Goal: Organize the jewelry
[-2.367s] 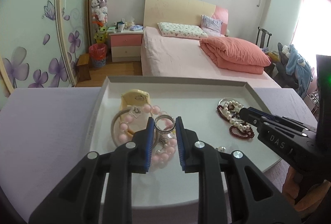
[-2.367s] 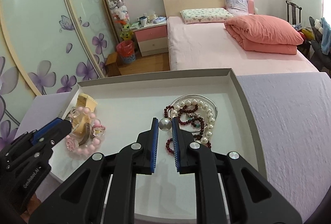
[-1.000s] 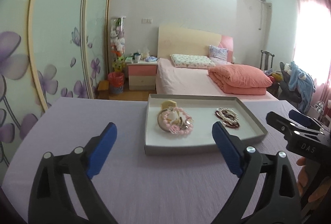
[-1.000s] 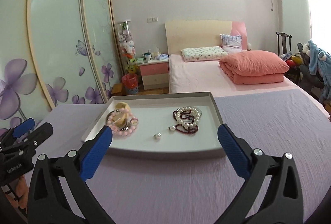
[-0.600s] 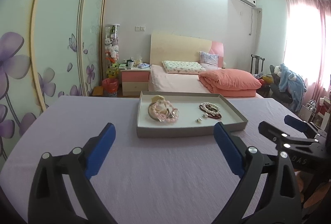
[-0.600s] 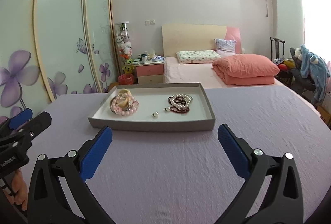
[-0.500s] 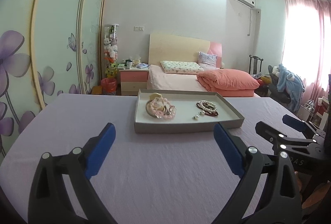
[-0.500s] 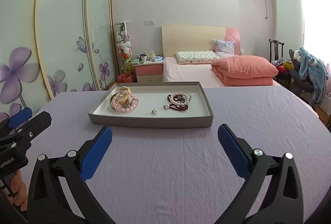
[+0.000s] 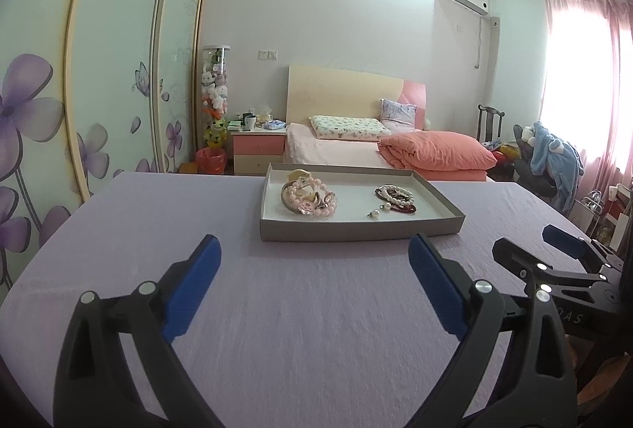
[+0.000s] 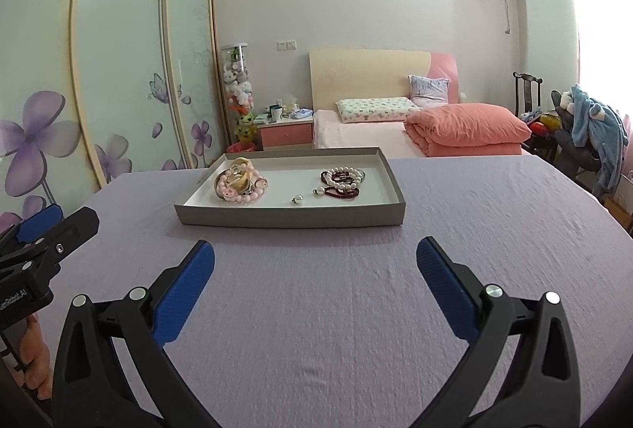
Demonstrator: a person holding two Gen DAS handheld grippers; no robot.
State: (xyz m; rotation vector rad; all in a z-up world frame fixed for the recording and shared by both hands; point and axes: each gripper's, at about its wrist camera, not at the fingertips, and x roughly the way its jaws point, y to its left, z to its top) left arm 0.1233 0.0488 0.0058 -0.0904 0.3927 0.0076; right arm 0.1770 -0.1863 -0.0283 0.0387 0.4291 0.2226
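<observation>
A grey tray [image 9: 356, 230] [image 10: 285, 220] lies on the purple tablecloth ahead of both grippers. At its left are a pink bead bracelet and rings [image 9: 310, 196] [image 10: 239, 184]. At its right are pearl and dark red bead strands [image 9: 395, 196] [image 10: 342, 180]. Two small pearl earrings [image 9: 376, 213] [image 10: 297, 198] lie loose near the tray's front. My left gripper [image 9: 314, 269] is wide open and empty, well short of the tray. My right gripper [image 10: 316, 269] is wide open and empty too, and shows in the left wrist view [image 9: 554, 262].
The purple-clothed table [image 9: 316, 309] stretches wide around the tray. Beyond its far edge are a pink bed [image 9: 379, 147], a nightstand [image 9: 257, 147], a sliding wardrobe with flower prints [image 9: 99, 91] on the left and a chair with clothes [image 9: 550, 159] on the right.
Both grippers let go of their jewelry in the tray, opened wide and drew back from it. The tray now lies farther away in both views.
</observation>
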